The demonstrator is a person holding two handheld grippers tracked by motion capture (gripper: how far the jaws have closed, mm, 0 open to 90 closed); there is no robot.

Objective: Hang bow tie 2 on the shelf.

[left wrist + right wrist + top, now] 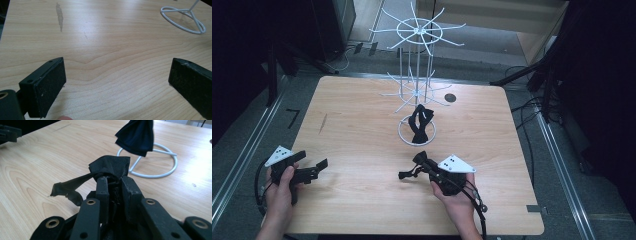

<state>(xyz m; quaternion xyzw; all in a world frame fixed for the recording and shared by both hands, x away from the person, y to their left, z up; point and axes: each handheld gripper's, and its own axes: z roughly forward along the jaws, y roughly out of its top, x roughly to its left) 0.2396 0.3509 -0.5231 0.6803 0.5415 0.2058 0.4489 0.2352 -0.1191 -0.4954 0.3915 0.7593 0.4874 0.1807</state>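
A white wire rack (416, 60) with spoke arms stands at the table's far middle on a ring base (402, 134). A black cloth (419, 122) hangs from its lower tier down to the ring. In front of the rack, a little above the table, my right gripper (418, 164) is shut on a second crumpled black cloth (110, 166); a strip of it trails to the left (67, 187). The hanging cloth (136, 136) and the ring base (160, 173) lie just beyond it. At the near left my left gripper (314, 167) is open, its pads (50, 87) wide apart over bare wood.
The wooden table (352, 120) has a small dark round mark (450, 98) right of the rack and a grey smear (60, 15) on its left part. The rack's ring base (183, 21) lies far off to the left gripper's right. Dark frames and cables surround the table.
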